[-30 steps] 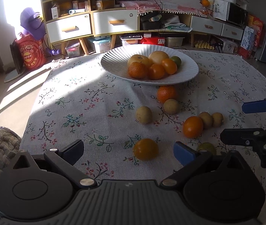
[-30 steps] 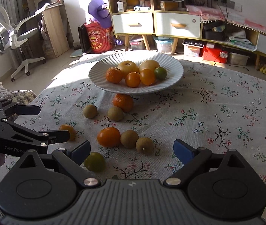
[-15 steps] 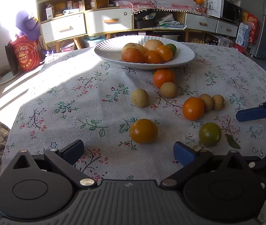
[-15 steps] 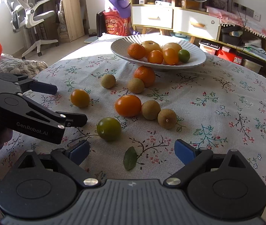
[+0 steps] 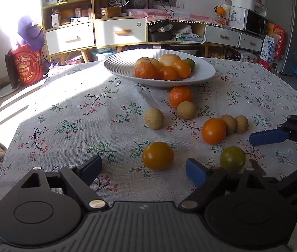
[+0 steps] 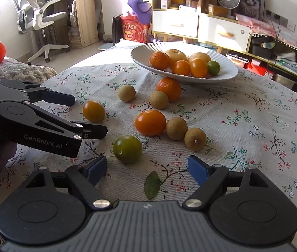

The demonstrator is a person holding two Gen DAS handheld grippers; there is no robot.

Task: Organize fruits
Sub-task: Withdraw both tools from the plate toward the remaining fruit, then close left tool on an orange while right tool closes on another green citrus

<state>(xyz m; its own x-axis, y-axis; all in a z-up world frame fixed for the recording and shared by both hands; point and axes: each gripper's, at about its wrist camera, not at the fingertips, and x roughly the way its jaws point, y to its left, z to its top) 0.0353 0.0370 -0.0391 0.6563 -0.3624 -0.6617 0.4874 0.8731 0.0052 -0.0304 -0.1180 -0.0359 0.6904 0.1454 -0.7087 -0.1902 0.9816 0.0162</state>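
Sitting on the tablecloth (image 5: 89, 113), near the plate (image 5: 123, 67): yellow tomato (image 5: 158, 155) and green tomato (image 6: 127, 149). Looking round, smooth, soft, slippery. Squeezing gently around the middle. Left gripper (image 5: 143, 169) and right gripper (image 6: 147, 169) both gaping wide, holding nothing.

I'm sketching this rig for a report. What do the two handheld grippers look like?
Both match: matte black plastic, a ribbed body, two round pivot discs with silver screws, and angular black fingers tipped with blue pads. The left gripper carries pale "GenRobot.AI" lettering on its side. The right gripper shows a small emblem mid-body.
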